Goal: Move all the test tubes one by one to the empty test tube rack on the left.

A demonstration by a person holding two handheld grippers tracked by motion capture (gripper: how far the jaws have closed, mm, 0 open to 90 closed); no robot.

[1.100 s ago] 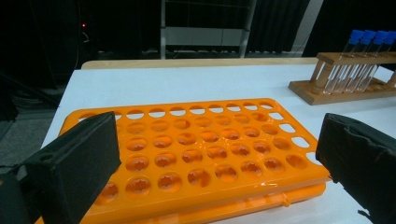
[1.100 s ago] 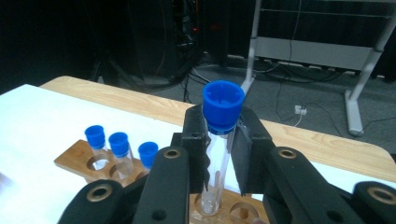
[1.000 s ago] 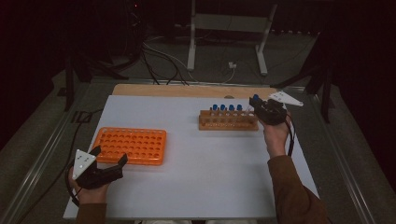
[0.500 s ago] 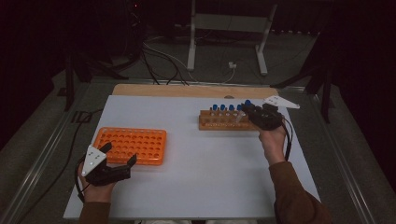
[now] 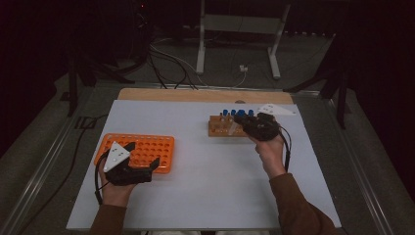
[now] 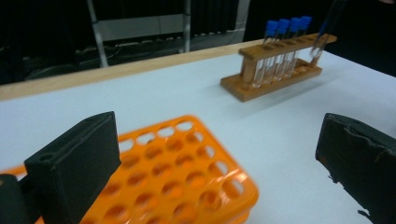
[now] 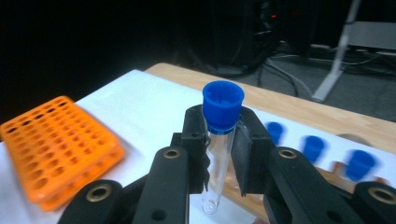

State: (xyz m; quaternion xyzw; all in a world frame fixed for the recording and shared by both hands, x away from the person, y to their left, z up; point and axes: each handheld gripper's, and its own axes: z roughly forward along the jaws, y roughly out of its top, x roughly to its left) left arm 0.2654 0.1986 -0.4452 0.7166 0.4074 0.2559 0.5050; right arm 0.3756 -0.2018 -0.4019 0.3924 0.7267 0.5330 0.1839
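Note:
My right gripper [image 7: 220, 156] is shut on a clear test tube with a blue cap [image 7: 223, 103], held upright between the pads. In the high view, the right gripper [image 5: 246, 125] hovers by the front right of the wooden rack [image 5: 218, 129], which holds several blue-capped tubes. An orange rack [image 5: 162, 145] full of round holes lies at the left. My left gripper [image 5: 143, 154] stands open over that rack's near right corner. In the left gripper view, the left gripper [image 6: 217, 163] has wide jaws with the orange rack [image 6: 173, 179] below and the wooden rack [image 6: 275, 70] beyond.
A white sheet [image 5: 210, 186] covers the table, and a wooden strip [image 5: 195, 95] runs along its far edge. Beyond that edge are a metal stand [image 5: 237, 29] and cables on the dark floor. A metal rail [image 5: 44, 161] borders the table's left side.
The right gripper has carried the tube left, from the wooden rack's right end to its front. The left gripper has moved right and a little up, over the orange rack's corner.

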